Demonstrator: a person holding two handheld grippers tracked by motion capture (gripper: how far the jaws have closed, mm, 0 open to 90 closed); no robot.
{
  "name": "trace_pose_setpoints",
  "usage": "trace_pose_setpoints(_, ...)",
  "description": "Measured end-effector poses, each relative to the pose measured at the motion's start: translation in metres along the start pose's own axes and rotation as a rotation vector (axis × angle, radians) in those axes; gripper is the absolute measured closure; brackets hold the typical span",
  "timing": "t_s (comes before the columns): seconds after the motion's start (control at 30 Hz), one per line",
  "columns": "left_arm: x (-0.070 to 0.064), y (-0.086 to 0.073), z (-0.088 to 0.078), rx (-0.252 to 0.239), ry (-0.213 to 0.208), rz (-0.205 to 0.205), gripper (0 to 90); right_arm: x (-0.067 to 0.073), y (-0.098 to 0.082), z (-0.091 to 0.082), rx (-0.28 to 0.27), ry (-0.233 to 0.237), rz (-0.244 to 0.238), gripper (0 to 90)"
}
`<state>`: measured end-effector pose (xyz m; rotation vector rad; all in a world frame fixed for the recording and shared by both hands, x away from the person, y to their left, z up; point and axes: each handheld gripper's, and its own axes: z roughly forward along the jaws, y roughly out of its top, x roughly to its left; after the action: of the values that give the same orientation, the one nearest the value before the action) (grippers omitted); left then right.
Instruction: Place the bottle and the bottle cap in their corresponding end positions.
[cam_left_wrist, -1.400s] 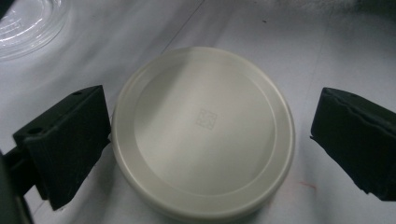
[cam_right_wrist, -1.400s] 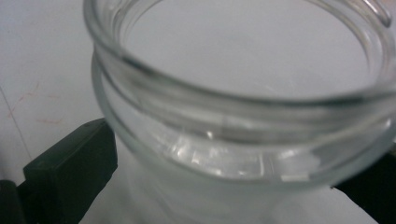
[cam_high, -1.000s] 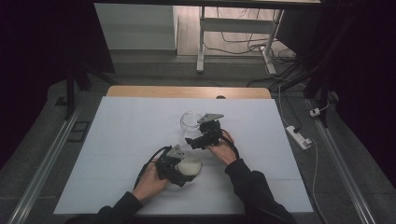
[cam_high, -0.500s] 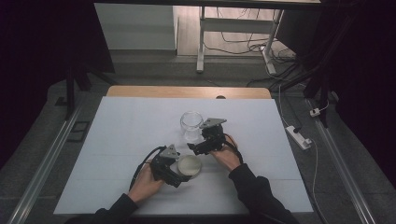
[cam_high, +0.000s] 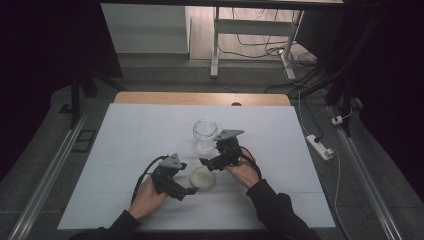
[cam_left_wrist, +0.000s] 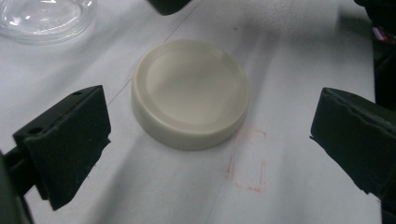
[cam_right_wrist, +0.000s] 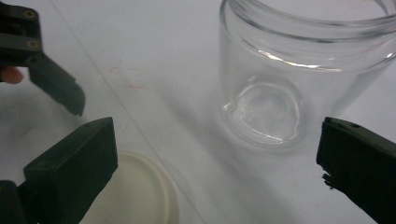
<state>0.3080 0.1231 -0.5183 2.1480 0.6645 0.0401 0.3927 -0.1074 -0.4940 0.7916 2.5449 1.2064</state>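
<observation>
Two grippers: both low over the white table (cam_high: 125, 150), jaws wide, holding nothing.
Left gripper (cam_high: 186, 191): nearest, just beside the lid.
Cream lid (cam_left_wrist: 190, 93): flat on the table, untouched.
Right gripper (cam_high: 206, 162): between lid and jar.
Glass jar (cam_right_wrist: 299, 70): upright, open, farthest.

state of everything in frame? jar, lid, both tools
Clear round glass jar: upright on the white table cover, open, no lid, looks empty.
Cream round plastic lid: off the jar, flat on the cover, held by neither tool.
Left tool: open, jaws either side of the lid, not touching it.
Right tool: open, aimed at the jar, not touching it.
</observation>
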Motion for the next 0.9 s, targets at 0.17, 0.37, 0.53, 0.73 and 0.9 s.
trace_pose_setpoints(0.17, 0.000, -0.003, -0.007, 0.008, 0.008, -0.016, 0.0, 0.007, -0.001, -0.008, -0.005, 0.015, 0.011, 0.0)
trace_pose_setpoints(0.37, -0.003, -0.007, -0.015, 0.033, 0.041, -0.012, 0.0, 0.013, -0.005, -0.013, -0.005, 0.042, 0.034, 0.0)
trace_pose_setpoints(0.53, -0.004, -0.012, -0.022, 0.038, 0.052, -0.015, 0.0, 0.017, -0.008, -0.020, -0.008, 0.034, 0.017, 0.0)
trace_pose_setpoints(0.73, -0.005, -0.020, -0.032, 0.038, 0.062, -0.025, 0.0, 0.023, -0.016, -0.025, -0.012, 0.019, -0.014, 0.0)
trace_pose_setpoints(0.9, -0.007, -0.028, -0.041, 0.039, 0.073, -0.036, 0.0, 0.027, -0.021, -0.031, -0.014, 0.013, -0.033, 0.0)
